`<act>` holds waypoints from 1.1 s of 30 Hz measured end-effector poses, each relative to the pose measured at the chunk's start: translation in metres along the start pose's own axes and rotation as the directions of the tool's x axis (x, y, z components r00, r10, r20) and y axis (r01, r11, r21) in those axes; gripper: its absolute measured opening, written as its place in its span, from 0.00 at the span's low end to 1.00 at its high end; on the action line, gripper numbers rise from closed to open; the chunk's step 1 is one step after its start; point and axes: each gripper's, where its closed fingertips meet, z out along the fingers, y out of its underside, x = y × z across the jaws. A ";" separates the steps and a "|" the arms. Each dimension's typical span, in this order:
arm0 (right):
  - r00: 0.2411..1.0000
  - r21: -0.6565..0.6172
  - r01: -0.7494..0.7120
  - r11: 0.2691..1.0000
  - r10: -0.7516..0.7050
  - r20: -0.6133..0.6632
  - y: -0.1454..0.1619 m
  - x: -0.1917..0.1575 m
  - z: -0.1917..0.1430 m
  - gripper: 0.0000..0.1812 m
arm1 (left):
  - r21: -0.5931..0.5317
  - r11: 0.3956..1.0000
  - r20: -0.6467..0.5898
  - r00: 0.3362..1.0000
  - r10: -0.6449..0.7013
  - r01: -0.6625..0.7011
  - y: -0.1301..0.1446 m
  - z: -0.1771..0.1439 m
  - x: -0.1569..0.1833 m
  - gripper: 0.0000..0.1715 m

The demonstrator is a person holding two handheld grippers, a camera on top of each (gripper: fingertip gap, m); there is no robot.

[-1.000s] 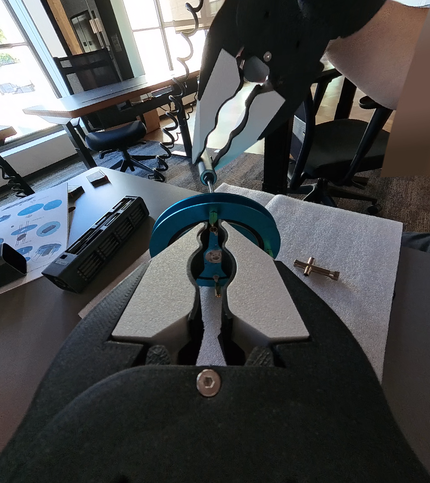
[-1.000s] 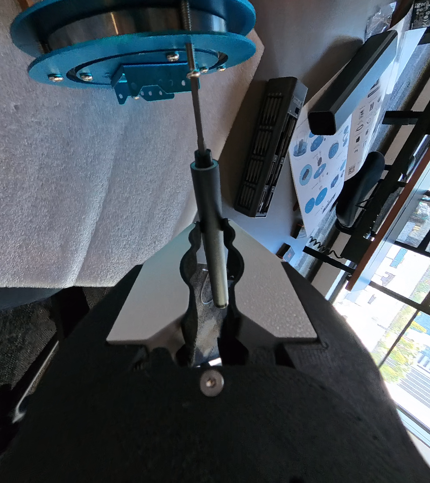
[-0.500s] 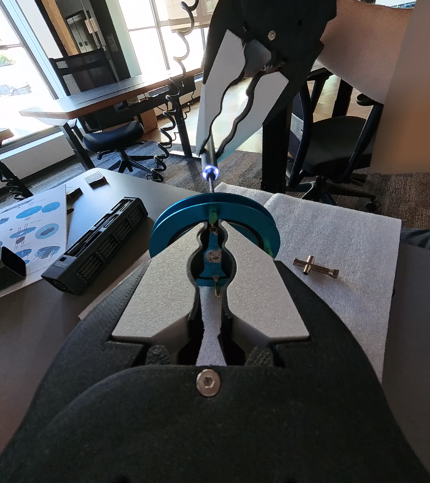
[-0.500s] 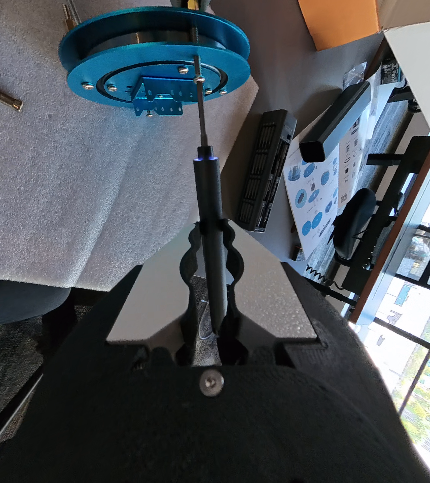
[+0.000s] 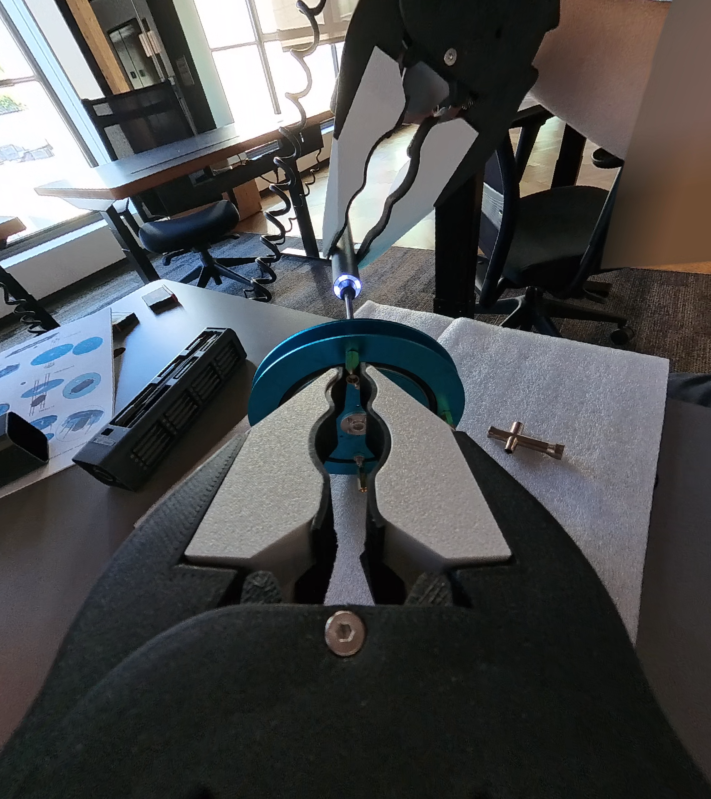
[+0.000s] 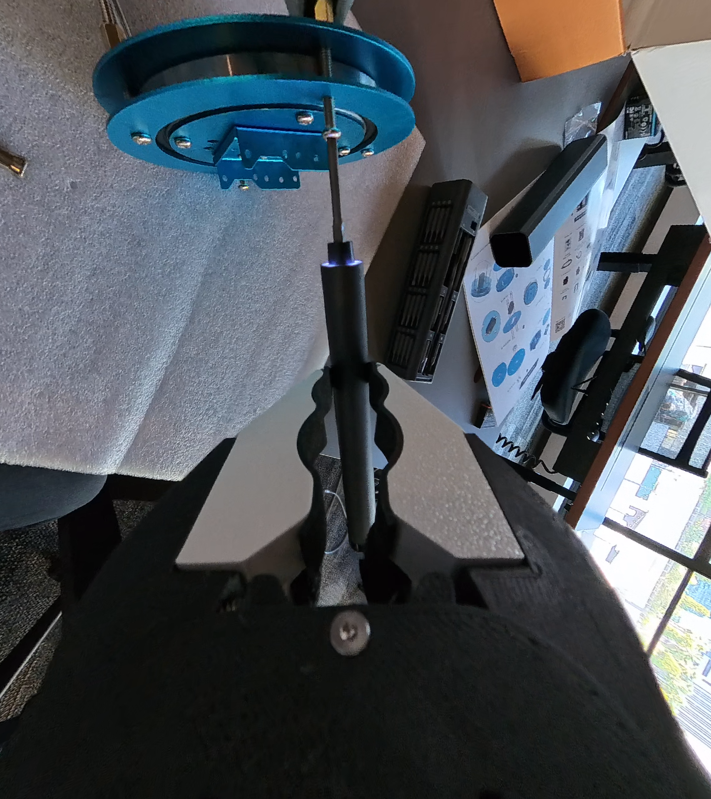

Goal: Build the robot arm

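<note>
Office desks, chairs and bright windows surround a dark table (image 5: 42, 605) spread with white foam sheet (image 5: 561, 389). On the foam stands a blue metal wheel assembly (image 5: 358, 346), gripped on edge by the closed left gripper (image 5: 356, 380). The right gripper (image 6: 351, 372) clamps a black electric screwdriver (image 6: 347, 346), ring light glowing, its bit touching a screw (image 6: 330, 134) on the wheel's face. A cross-shaped metal wrench (image 5: 524, 443) lies just beside; a black bit case (image 5: 163, 410) and printed instruction sheet (image 5: 29, 380) lie left

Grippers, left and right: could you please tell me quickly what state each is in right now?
Left gripper: closed on the blue disc assembly.
Right gripper: closed on the black electric screwdriver.
</note>
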 end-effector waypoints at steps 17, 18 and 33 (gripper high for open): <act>1.000 -0.019 -0.012 1.000 0.012 0.015 0.000 -0.005 0.001 0.08 | -0.011 0.999 -0.003 0.999 0.044 -0.044 0.000 0.000 0.002 0.02; 1.000 -0.017 -0.013 1.000 0.013 0.012 0.000 -0.004 0.001 0.08 | -0.012 0.999 -0.003 0.999 0.045 -0.045 0.000 0.001 0.002 0.02; 1.000 -0.018 -0.016 1.000 0.016 0.004 0.001 -0.004 0.003 0.09 | -0.032 0.992 0.015 0.992 0.126 -0.125 -0.001 0.003 0.003 0.02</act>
